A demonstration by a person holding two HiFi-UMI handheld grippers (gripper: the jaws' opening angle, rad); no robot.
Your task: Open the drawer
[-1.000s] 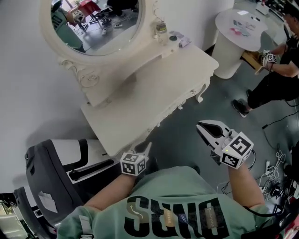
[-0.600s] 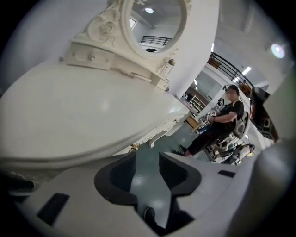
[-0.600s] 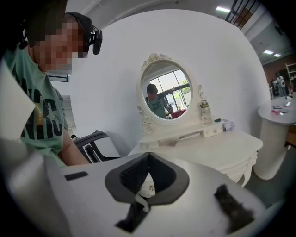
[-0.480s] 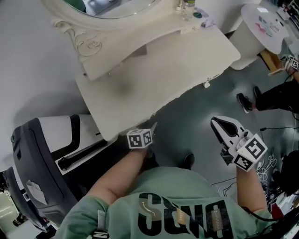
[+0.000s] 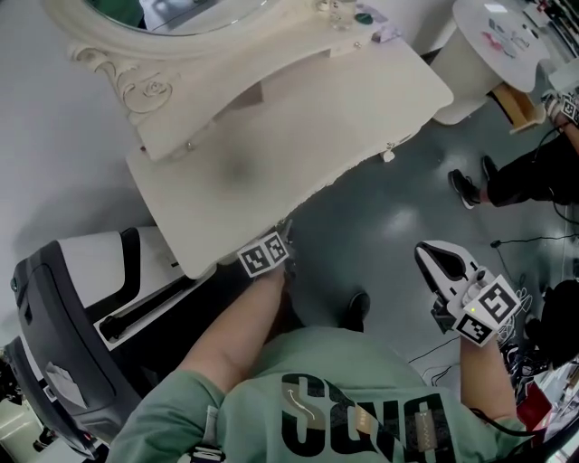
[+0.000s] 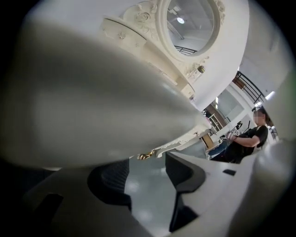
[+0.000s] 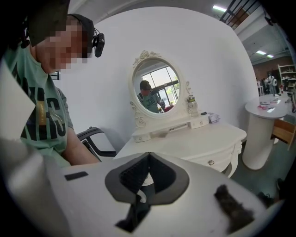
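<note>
A white dressing table (image 5: 298,136) with an oval mirror fills the top of the head view; its top hides the drawer front there. The right gripper view shows the drawer front with a small knob (image 7: 211,162). My left gripper (image 5: 282,233) is right at the table's front edge, marker cube up. Seen from the left gripper (image 6: 148,169), its jaws are opening with nothing between the pads (image 6: 111,180). A brass handle (image 6: 147,155) sits just beyond the gap, under the table's carved edge. My right gripper (image 5: 429,253) hangs over the floor to the right, shut and empty (image 7: 148,156).
A black and white chair (image 5: 81,298) stands left of me, close to the table. At the upper right are a round white pedestal table (image 5: 498,36) and a seated person (image 5: 534,172). Cables (image 5: 534,348) lie on the floor at the right. Small bottles (image 5: 339,11) stand below the mirror.
My left gripper has dropped and rolled, coming up to the table's front edge. The right gripper has sunk a little toward the lower right. The view has shifted down the table.
</note>
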